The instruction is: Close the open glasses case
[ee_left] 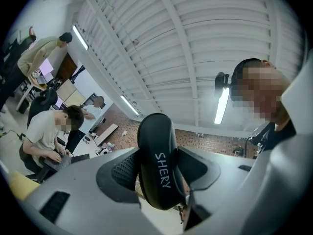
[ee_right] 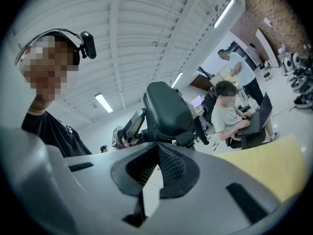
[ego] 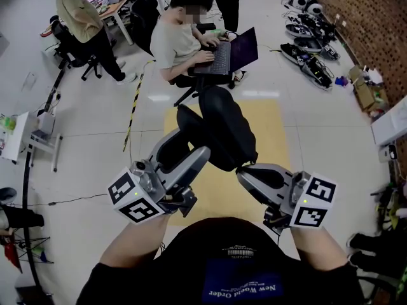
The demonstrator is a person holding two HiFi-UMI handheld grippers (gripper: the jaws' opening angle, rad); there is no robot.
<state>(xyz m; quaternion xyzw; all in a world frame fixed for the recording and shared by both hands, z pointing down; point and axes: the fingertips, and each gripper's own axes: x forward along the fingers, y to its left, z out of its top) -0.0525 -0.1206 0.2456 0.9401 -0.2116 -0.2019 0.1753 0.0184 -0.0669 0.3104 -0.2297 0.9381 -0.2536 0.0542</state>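
A black glasses case (ego: 224, 127) marked SHERY (ee_left: 157, 160) is held up in the air in front of me. My left gripper (ego: 193, 143) is shut on it, with its ribbed pads pressing on both sides of the case in the left gripper view. No gap shows between the case's lid and base. My right gripper (ego: 243, 173) is shut, its pads (ee_right: 168, 163) meeting with nothing between them. Its tip sits at the lower right edge of the case (ee_right: 166, 109). The left gripper (ee_right: 131, 125) shows just behind the case in the right gripper view.
Below lies a yellow floor mat (ego: 270, 129). A seated person with a laptop (ego: 191, 40) is straight ahead and another person stands at the far left (ego: 79, 14). Equipment lies along the brick wall (ego: 311, 40), and a small stand (ego: 38, 138) is at the left.
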